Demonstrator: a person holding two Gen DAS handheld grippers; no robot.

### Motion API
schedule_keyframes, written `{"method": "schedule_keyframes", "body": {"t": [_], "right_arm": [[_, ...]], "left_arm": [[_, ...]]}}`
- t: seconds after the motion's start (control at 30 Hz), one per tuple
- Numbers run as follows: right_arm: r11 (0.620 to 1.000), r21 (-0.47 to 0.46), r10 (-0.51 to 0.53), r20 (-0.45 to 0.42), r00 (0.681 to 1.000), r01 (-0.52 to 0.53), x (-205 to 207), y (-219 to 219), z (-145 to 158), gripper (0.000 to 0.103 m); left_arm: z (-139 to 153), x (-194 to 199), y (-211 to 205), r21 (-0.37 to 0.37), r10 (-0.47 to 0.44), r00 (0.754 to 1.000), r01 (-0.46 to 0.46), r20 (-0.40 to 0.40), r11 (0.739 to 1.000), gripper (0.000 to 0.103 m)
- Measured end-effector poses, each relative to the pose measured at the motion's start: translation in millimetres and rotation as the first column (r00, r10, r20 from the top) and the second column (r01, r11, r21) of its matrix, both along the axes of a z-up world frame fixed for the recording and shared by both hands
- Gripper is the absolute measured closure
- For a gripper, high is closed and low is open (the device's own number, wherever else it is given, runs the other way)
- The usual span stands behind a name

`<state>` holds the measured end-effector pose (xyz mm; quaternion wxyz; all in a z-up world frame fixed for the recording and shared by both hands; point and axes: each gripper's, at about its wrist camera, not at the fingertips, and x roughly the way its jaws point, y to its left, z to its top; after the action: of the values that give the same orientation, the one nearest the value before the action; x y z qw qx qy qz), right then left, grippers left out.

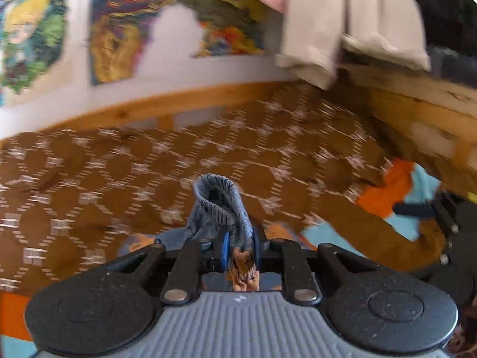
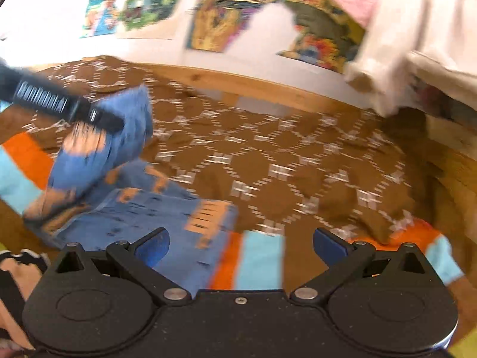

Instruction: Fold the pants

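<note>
The pants (image 2: 143, 211) are blue with orange patches and lie on a brown patterned bedspread (image 2: 268, 155). My left gripper (image 1: 238, 250) is shut on the pants' blue elastic waistband (image 1: 220, 205), which bunches up between its blue pads. In the right wrist view the left gripper (image 2: 110, 122) holds that end lifted at the left, while the rest of the pants lies flat below. My right gripper (image 2: 240, 246) is open and empty, with its blue fingertips (image 2: 331, 246) just above the pants' near right edge.
An orange and light blue striped cloth (image 2: 256, 262) lies under the pants. A wooden bed frame (image 2: 253, 86) runs along the back and right. Pale and pink clothes (image 1: 342, 24) hang at the upper right. Colourful posters (image 1: 125, 24) cover the wall.
</note>
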<state>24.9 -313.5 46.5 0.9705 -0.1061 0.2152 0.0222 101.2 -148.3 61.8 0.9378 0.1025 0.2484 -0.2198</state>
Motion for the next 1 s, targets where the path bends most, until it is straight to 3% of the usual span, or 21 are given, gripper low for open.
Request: {"method": "schedule_keyframes", "body": {"t": [0.2, 0.37, 0.5, 0.6, 0.67, 0.77, 0.9, 1.0], "right_arm": [[0.997, 0.003, -0.078, -0.009, 0.997, 0.078, -3.5, -32.8, -2.7, 0.001], [0.995, 0.022, -0.094, -0.03, 0.995, 0.095, -1.7, -46.2, -5.7, 0.001], [0.996, 0.09, -0.025, -0.045, 0.999, 0.029, 5.1, -45.2, -3.8, 0.001], [0.968, 0.246, 0.069, -0.062, 0.996, -0.052, 17.4, -43.8, -0.7, 0.003], [0.933, 0.346, 0.138, -0.077, 0.987, -0.103, 29.4, -42.2, 0.5, 0.01], [0.9, 0.407, 0.212, -0.103, 0.972, -0.153, 50.3, -32.8, 0.1, 0.021], [0.875, 0.467, 0.217, -0.147, 0.965, -0.125, 76.2, -27.0, -7.4, 0.038], [0.841, 0.536, 0.195, -0.182, 0.964, -0.069, 89.6, -29.9, -17.9, 0.06]], "left_arm": [[-37.3, -2.0, -34.7, 0.054, -0.094, 0.995, 0.096, -0.042, 0.994, 0.081], [-52.0, -16.1, -31.0, 0.051, -0.173, 0.984, 0.176, -0.046, 0.983, 0.043], [-56.6, -35.2, -22.6, 0.132, -0.229, 0.973, 0.23, -0.017, 0.964, 0.043], [-63.3, -38.1, -17.4, 0.161, -0.241, 0.97, 0.245, -0.044, 0.956, 0.048], [-67.5, -36.6, -15.6, 0.174, -0.233, 0.971, 0.238, -0.05, 0.956, 0.058], [-73.6, -35.4, -13.7, 0.179, -0.212, 0.976, 0.219, -0.055, 0.959, 0.071], [-78.7, -35.3, -9.7, 0.171, -0.213, 0.976, 0.218, -0.048, 0.961, 0.083], [-79.4, -37.9, -9.6, 0.18, -0.232, 0.972, 0.233, -0.029, 0.956, 0.095]]}}
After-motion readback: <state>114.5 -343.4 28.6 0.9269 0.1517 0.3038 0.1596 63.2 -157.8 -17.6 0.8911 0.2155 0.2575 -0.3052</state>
